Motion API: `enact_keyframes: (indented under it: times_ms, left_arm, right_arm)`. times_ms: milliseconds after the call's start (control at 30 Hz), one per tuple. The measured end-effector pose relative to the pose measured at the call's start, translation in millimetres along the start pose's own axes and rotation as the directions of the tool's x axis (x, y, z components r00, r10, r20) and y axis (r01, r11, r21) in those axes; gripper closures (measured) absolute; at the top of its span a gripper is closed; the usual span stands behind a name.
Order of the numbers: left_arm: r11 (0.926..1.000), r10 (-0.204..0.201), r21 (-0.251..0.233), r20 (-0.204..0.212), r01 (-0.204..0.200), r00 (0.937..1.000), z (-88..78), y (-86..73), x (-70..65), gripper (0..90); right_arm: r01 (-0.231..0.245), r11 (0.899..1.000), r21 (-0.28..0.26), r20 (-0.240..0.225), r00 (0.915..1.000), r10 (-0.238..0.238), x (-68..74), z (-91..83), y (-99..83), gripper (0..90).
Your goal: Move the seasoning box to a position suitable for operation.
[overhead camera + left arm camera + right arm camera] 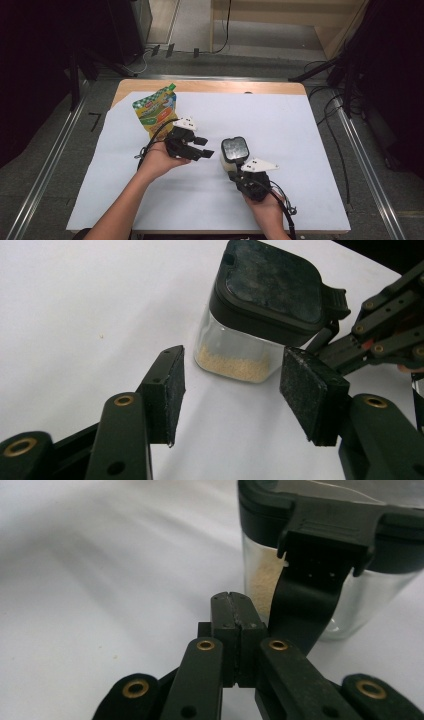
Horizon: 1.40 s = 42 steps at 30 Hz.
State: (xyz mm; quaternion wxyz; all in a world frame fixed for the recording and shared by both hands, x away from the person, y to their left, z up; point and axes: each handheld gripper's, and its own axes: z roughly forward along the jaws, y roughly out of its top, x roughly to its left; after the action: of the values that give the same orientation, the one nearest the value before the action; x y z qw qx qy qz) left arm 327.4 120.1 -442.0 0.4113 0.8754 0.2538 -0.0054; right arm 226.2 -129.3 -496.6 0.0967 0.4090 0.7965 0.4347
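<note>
Clear plastic jar (240,347) with a black lid stands on the white-covered desk (310,130), between both claws. The left claw (232,390) is released, nothing between its pads. The right claw (233,630) is clenched empty beside the lid's latch, perhaps touching it. A sideways nudge could tip the jar and spill its grains.

A clear square plastic jar (231,159) carries a mottled black lid (272,280) over pale tan granules (232,363). The yellow-and-green foil pouch (156,111) shows red print and a green checkered top. White sheet (280,125) covers the light wooden tabletop (210,86).
</note>
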Motion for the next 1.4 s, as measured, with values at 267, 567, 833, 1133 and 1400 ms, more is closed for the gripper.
enact_keyframes:
  times_ms: [267, 567, 833, 1133, 1400]
  left_arm:
    - [1.0, 0.009, 0.002, 0.0, -0.009, 1.0, 5.3, 0.6, -2.5, 43.5]
    - [0.9998, 0.013, 0.016, 0.014, -0.013, 0.9998, 15.5, 1.1, -2.8, 43.3]
    - [0.9995, 0.021, 0.025, 0.02, -0.022, 0.9996, 21.1, 2.0, -5.9, 43.1]
    - [0.9993, 0.031, 0.018, 0.056, -0.032, 0.998, 25.1, 3.4, -10.5, 40.5]
    - [0.9992, 0.037, 0.009, 0.089, -0.038, 0.9954, 30.8, 6.9, -16.4, 35.3]
  right_arm:
    - [-0.035, 0.999, -0.003, 0.031, 0.9989, 0.035, -14.1, -8.5, -1.9, 90.0]
    - [-0.061, 0.998, -0.007, 0.059, 0.9964, 0.061, -30.2, -19.5, -4.1, 90.0]
    - [-0.103, 0.995, -0.006, 0.083, 0.9912, 0.103, -49.4, -33.4, -5.1, 90.0]
    - [-0.109, 0.994, 0.016, 0.097, 0.9895, 0.107, -72.5, -37.7, -0.8, 90.0]
    - [-0.123, 0.992, 0.023, 0.085, 0.989, 0.121, -95.2, -35.9, 6.4, 90.0]
